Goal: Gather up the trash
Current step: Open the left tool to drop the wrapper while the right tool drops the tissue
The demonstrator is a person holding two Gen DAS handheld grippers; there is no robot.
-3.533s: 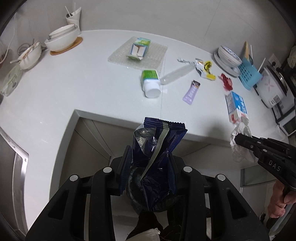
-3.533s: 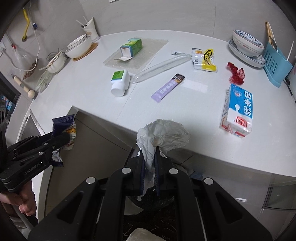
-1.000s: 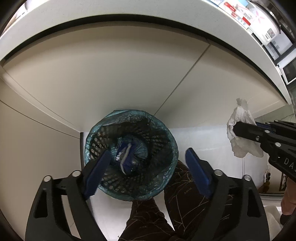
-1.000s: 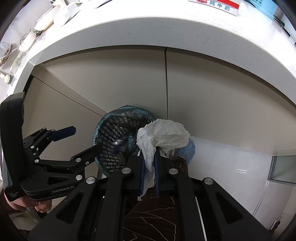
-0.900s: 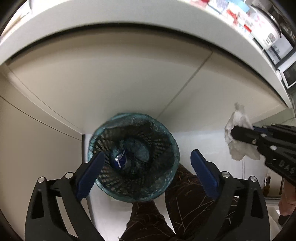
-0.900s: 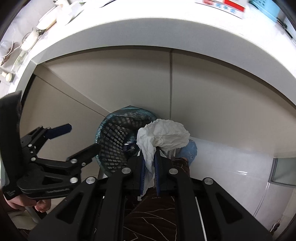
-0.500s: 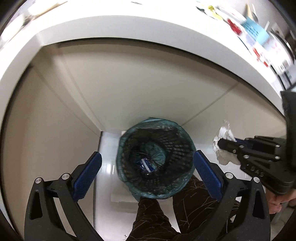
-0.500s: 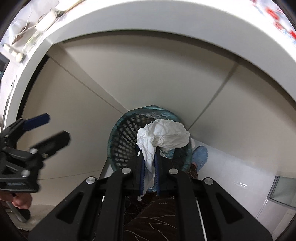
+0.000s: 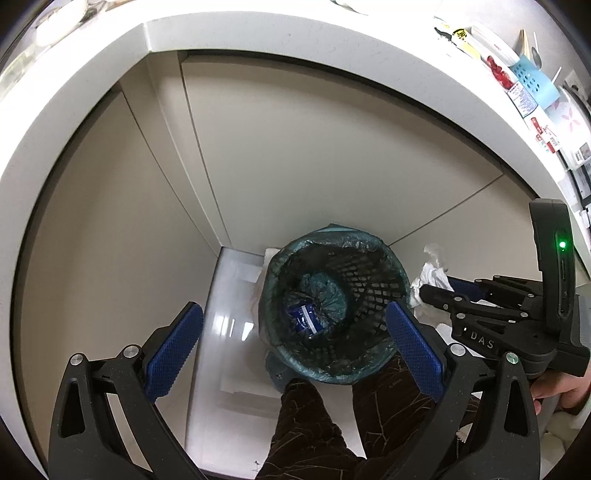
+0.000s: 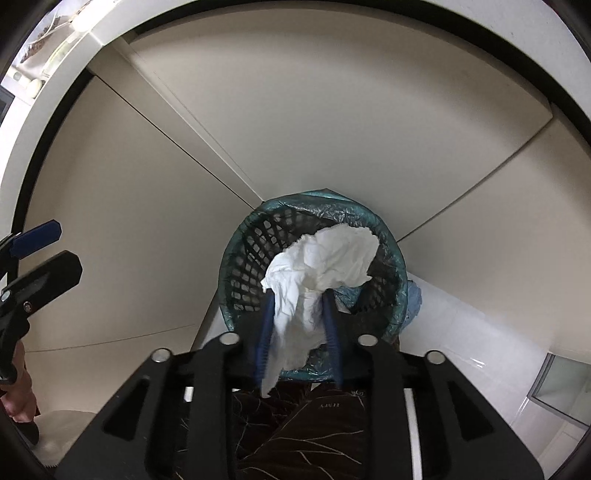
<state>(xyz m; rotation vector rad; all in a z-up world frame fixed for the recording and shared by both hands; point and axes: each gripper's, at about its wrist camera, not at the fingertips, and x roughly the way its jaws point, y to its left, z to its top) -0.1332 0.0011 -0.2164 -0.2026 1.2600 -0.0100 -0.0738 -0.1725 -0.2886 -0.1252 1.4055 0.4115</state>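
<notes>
- R gripper [image 10: 297, 291] pointed steeply down over the mesh bin [image 10: 236, 266]; its jaws had just been opening, now part-way apart.
- Crumpled white tissue [image 10: 325, 266] hung between the blue pads [image 10: 266, 321]; the pads stood a bit off its lower part. Can't tell if any pad touched it.
- Tissue's upper bulk sat over the bin's mouth in the R wrist view; its tail dangled toward the cam.
- L gripper [image 9: 295, 325] was spread as wide as it goes, nothing between its fingers [image 9: 173, 347]; it hovered over the bin [image 9: 391, 266], one pad either side of the rim in view.
- Bin was lined w/ a teal bag [image 9: 280, 258] and stood on the white floor in the corner below the counter [image 9: 258, 33], against beige cabinet doors [image 9: 332, 147].
- Dark blue snack wrapper [image 9: 306, 314] lay at the bin's bottom.
- From the L cam, the R gripper [image 9: 428, 291] came in from the right w/ the tissue [image 9: 432, 273] at its tip, just beside the bin's rim.
- A hand [image 9: 554, 387] gripped the R tool's handle; a dark patterned trouser leg [image 9: 314, 424] showed below the bin.
</notes>
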